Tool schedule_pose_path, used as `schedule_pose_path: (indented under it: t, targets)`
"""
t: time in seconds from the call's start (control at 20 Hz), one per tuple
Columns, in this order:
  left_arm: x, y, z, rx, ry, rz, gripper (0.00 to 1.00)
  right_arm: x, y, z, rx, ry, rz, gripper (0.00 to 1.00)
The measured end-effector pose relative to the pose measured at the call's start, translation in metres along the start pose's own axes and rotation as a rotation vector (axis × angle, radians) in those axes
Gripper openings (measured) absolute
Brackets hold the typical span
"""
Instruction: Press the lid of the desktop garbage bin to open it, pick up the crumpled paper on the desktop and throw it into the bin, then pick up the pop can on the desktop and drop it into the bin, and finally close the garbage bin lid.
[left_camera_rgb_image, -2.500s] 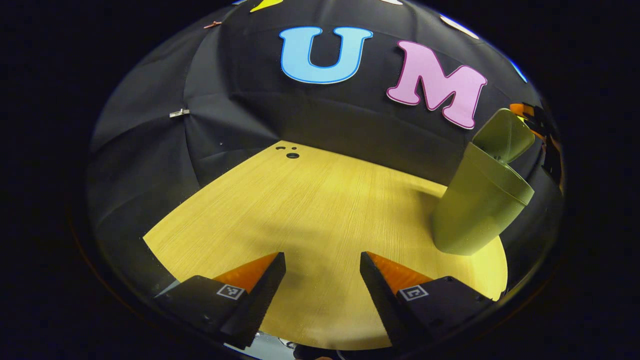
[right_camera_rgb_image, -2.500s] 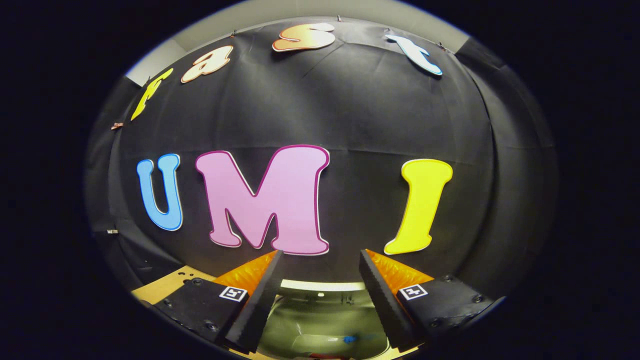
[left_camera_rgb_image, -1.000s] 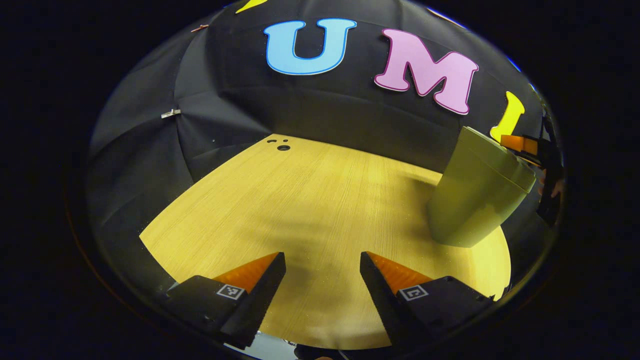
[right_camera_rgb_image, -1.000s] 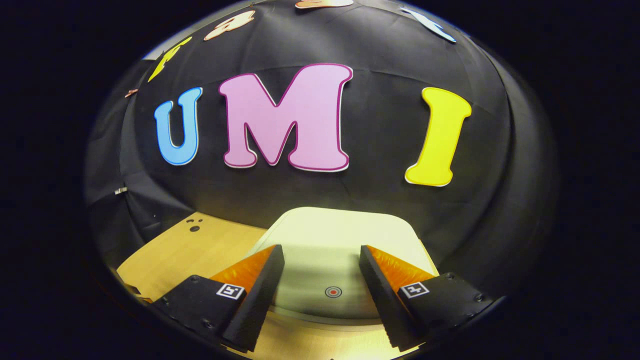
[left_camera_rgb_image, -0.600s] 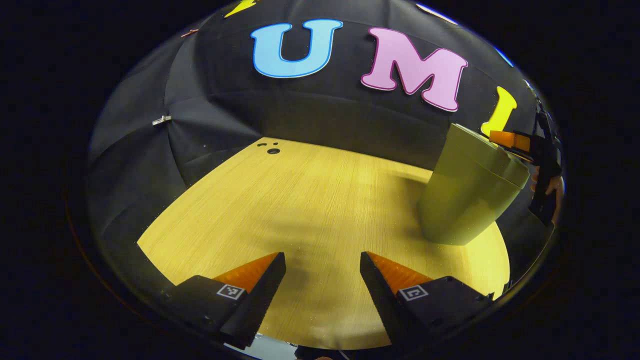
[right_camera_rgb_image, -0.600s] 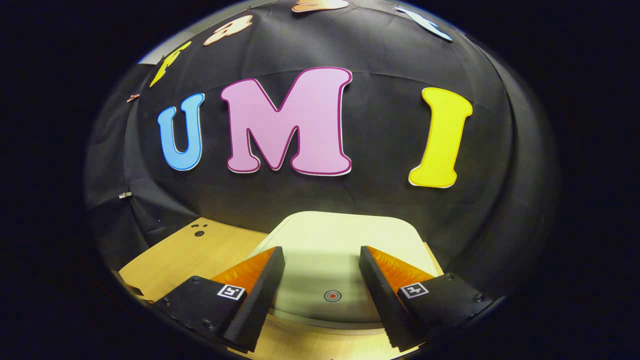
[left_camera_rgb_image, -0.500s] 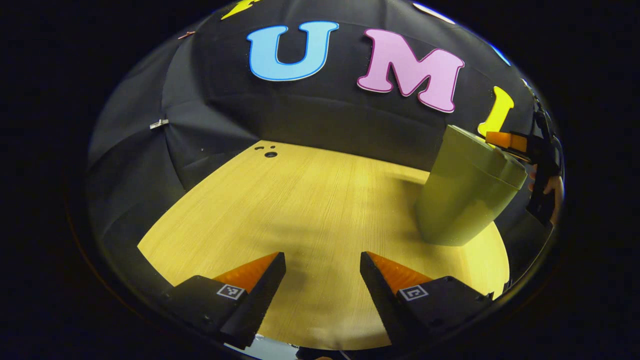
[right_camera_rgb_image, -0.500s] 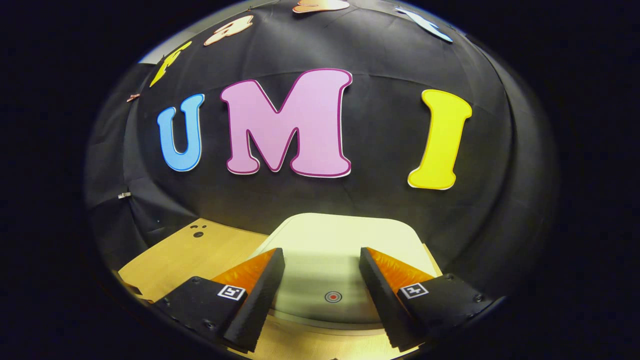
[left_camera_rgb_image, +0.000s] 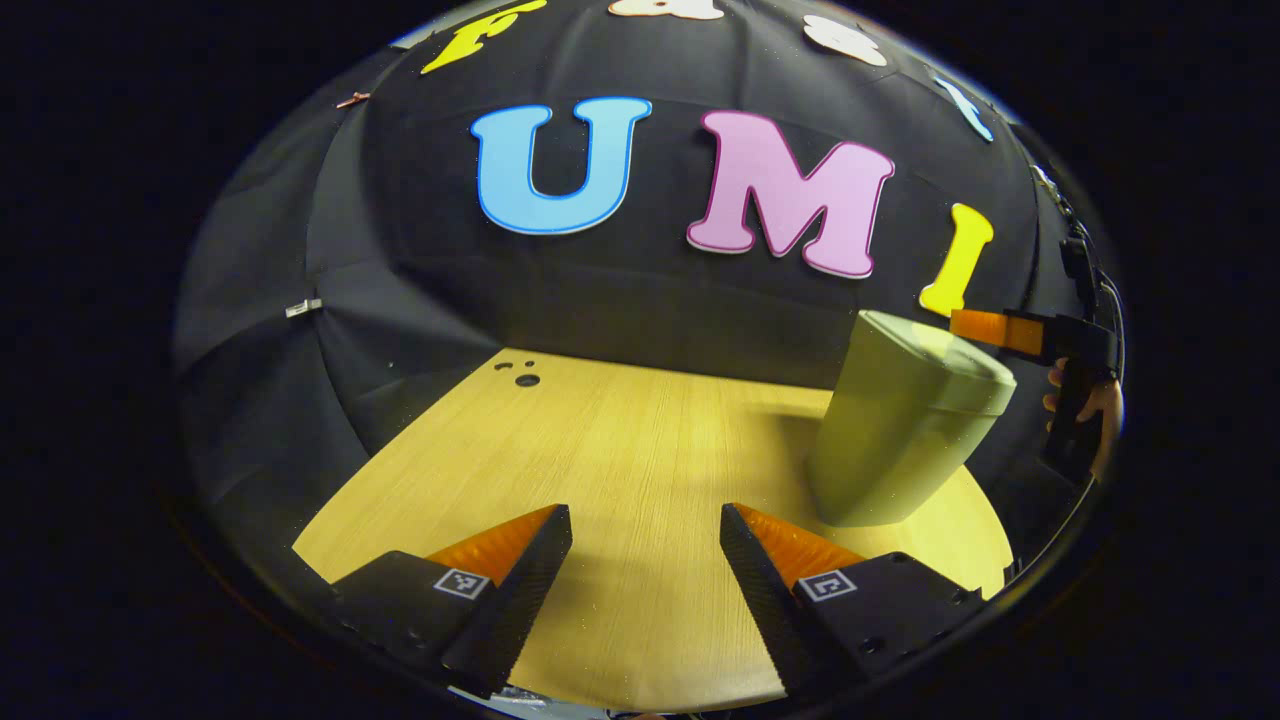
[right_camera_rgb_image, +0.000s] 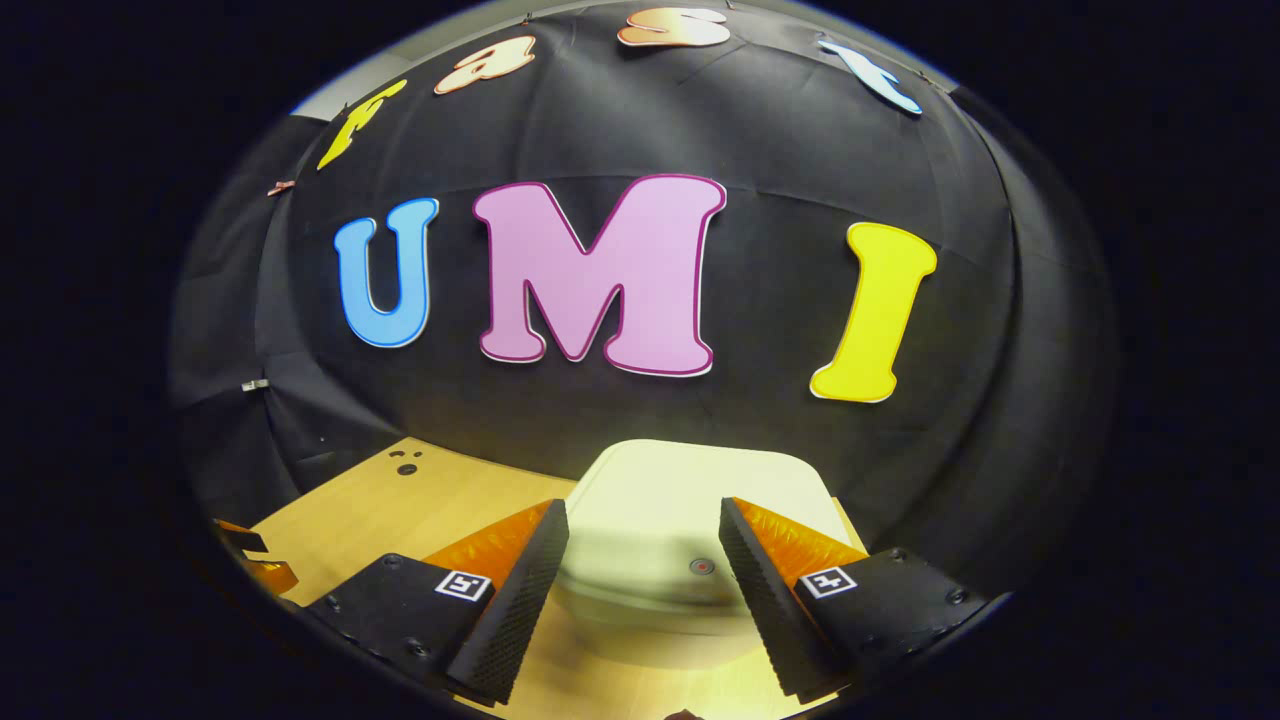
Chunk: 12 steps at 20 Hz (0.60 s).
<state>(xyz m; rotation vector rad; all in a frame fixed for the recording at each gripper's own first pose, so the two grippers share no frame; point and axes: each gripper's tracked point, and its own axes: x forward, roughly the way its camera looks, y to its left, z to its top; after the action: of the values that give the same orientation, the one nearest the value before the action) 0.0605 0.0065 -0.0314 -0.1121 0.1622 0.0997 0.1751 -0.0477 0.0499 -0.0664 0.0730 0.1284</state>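
Lid (right_camera_rgb_image: 690, 500) of the garbage bin (left_camera_rgb_image: 905, 420) is shut and lies flat, directly ahead of and between the two fingers of the right claw (right_camera_rgb_image: 643, 560) in the right gripper view. The right claw stands wide open with nothing held; its ridged pads (right_camera_rgb_image: 525, 590) are clear of the lid, which sits just beyond and below the fingertips. The lid is a smooth, pale, rounded rectangle with a small round red mark (right_camera_rgb_image: 702, 566) near its front edge. In the left gripper view, the left claw (left_camera_rgb_image: 645, 565) is likewise wide open and empty, hovering over the worktop (left_camera_rgb_image: 620, 450), a light wood-grain surface with a curved front edge and a few small dark holes (left_camera_rgb_image: 522, 376) at its far side. The bin stands ahead and to the right of the left claw, well apart from it; its body is smooth plastic, tapering downward from a wider rim. The right claw appears beyond the bin's top at the far right, with a hand (left_camera_rgb_image: 1095, 405) on its grip.
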Motion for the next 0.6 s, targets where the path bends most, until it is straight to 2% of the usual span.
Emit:
schedule_pose_path:
  t: [0.25, 0.3, 0.45, 0.6]
  targets:
    - [-0.041, 0.013, 0.029, 0.076, -0.119, -0.04, 0.96, -0.051, 0.031, 0.003, 0.057, 0.0, -0.014, 0.96]
    - [-0.055, 0.014, 0.036, 0.091, -0.157, -0.067, 0.96, -0.065, 0.037, 0.003, 0.062, -0.006, -0.021, 0.96]
    - [-0.077, 0.02, 0.039, 0.124, -0.219, -0.096, 0.96, -0.093, 0.054, -0.006, 0.046, -0.011, -0.025, 0.96]
    - [-0.091, 0.017, 0.023, 0.116, -0.225, -0.152, 0.96, -0.117, 0.075, -0.027, 0.037, 0.022, -0.022, 0.96]
